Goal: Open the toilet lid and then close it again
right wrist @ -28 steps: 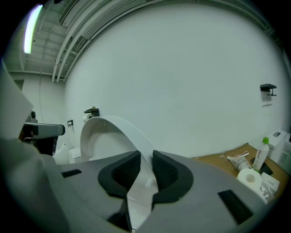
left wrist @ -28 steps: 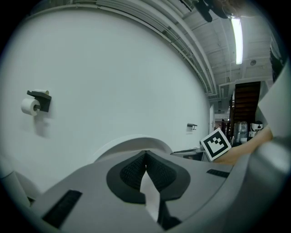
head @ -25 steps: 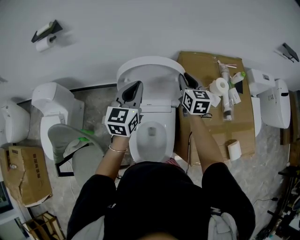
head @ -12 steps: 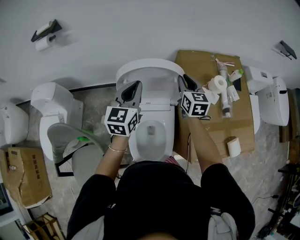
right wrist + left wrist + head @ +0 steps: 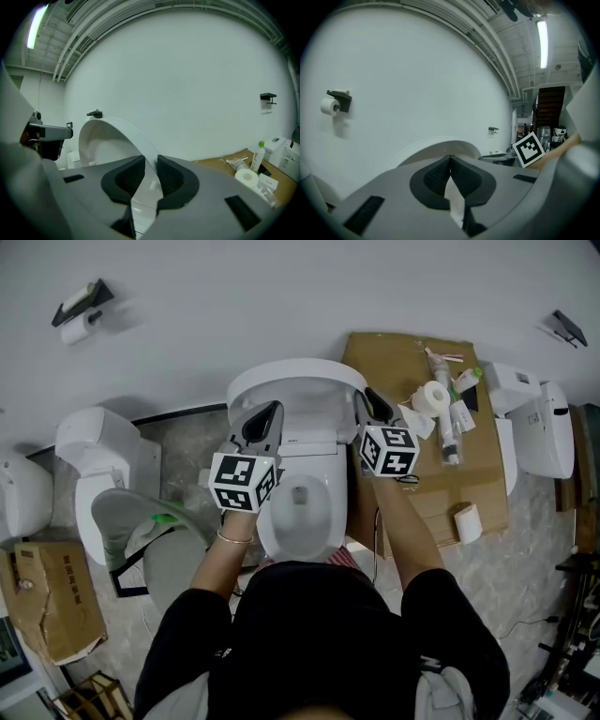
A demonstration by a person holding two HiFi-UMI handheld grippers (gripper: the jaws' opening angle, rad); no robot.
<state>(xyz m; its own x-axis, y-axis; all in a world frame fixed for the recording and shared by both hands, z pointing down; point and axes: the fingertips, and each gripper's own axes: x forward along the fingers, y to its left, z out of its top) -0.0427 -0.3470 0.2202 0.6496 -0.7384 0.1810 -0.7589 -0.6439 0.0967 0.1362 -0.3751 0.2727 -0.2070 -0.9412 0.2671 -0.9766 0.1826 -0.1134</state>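
Head view: toilet lid (image 5: pixel 300 382) up, right gripper (image 5: pixel 371 401) clamping its rim; left gripper (image 5: pixel 266 416) closed, nr lid.

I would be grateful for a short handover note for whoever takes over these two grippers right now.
Left gripper: jaws together at the tips, holding nothing. It points at the left side of the toilet lid; I cannot tell if it touches.
Right gripper: shut on the lid's right edge.
The lid stands upright and the bowl is uncovered.
Done: opening.
Left: lower the lid onto the bowl, then release.
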